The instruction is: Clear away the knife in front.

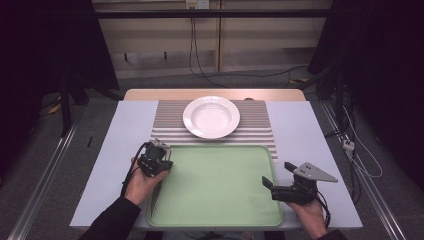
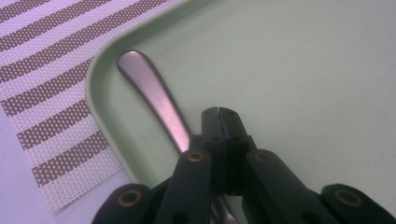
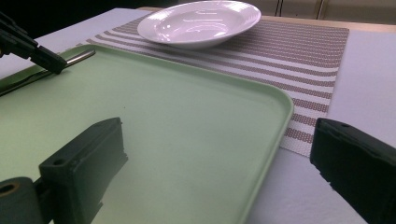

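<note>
A metal cutlery handle [image 2: 149,88] lies inside the far left corner of a pale green tray [image 1: 220,190], along its left rim. My left gripper [image 2: 218,112] is shut, its jaws pressed together with nothing between them, just to the right of and above the handle. In the high view the left gripper [image 1: 161,165] hangs over the tray's left edge. From the right gripper view the handle's end [image 3: 81,56] pokes out past the left gripper [image 3: 46,58]. My right gripper [image 1: 278,174] stands open at the tray's right rim, holding nothing. The rest of the cutlery is hidden.
A white deep plate [image 1: 211,116] rests on a brown-and-white striped placemat [image 1: 257,125] behind the tray. The white tabletop [image 1: 125,130] extends on both sides. Cables run across the floor beyond the table.
</note>
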A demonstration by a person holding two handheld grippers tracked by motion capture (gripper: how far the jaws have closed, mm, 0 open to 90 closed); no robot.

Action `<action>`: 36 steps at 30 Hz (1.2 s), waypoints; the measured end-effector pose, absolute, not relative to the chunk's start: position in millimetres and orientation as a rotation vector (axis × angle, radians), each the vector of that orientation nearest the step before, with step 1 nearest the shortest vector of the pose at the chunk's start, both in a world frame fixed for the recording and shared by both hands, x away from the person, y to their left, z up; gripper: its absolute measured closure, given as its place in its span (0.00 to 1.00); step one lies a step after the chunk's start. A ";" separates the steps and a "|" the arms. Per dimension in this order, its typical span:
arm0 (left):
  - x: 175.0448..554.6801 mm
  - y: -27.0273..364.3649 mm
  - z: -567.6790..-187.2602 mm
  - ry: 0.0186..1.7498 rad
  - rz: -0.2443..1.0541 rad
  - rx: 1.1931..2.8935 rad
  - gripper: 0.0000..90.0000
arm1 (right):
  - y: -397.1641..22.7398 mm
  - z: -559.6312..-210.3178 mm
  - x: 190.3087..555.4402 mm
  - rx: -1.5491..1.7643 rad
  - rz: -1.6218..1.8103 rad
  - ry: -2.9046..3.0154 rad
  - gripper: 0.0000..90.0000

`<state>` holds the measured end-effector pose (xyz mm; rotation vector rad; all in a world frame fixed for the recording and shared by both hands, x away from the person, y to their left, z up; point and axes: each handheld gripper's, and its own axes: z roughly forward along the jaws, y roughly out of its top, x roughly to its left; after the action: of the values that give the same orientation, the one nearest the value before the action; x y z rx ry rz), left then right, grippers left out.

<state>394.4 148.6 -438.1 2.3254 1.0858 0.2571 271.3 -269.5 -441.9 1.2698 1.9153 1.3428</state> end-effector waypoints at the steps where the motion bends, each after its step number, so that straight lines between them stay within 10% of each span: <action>1: 393.9 149.4 -438.2 1.090 0.256 2.324 1.00 | -269.6 -441.9 271.3 1.269 1.342 1.916 0.04; 26: 389.7 151.8 -438.7 1.067 0.208 2.292 0.96 | -268.9 -441.8 271.1 1.268 1.342 1.917 0.03; 36: 388.6 151.8 -433.2 0.966 0.222 2.234 0.55 | -269.7 -442.1 271.5 1.271 1.338 1.916 0.03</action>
<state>388.6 151.8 -433.2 2.2339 0.9658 0.2218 271.5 -269.7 -442.1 1.2708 1.9157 1.3382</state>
